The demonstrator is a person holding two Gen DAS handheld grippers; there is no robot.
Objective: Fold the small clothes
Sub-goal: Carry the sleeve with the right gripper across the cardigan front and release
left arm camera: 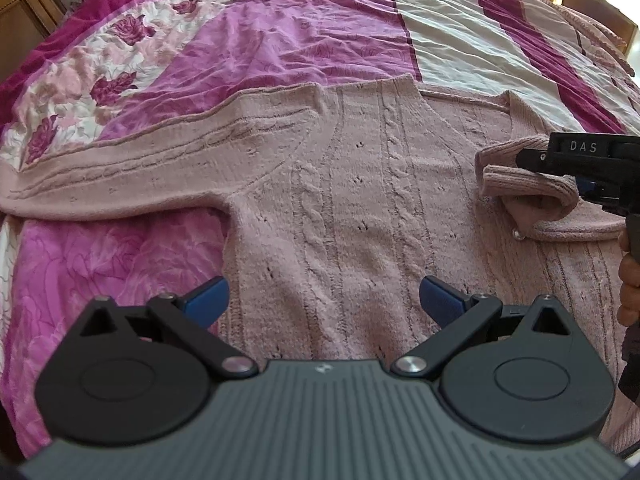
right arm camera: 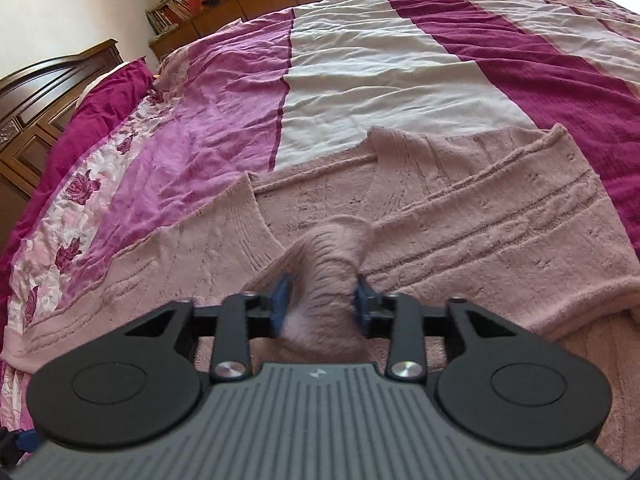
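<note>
Sweater (left arm camera: 360,184), pink cable-knit, lies spread flat on the bed's bedspread (left arm camera: 280,40); its left sleeve (left arm camera: 120,168) is stretched out sideways, unfolded. The left gripper (left arm camera: 322,300) hovers over the body, jaws wide apart and empty. The right sleeve's cuff (right arm camera: 324,280) sits folded onto the chest between the right gripper's (right arm camera: 322,298) parted jaws, pads seemingly off it: folding barely begun

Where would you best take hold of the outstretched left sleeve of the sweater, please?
At the cuff end of the sleeve, coming from above with the left gripper. The sleeve lies flat and straight out from the sweater on the bedspread, so I would pinch across its width near the free end and carry it over the body.
</note>
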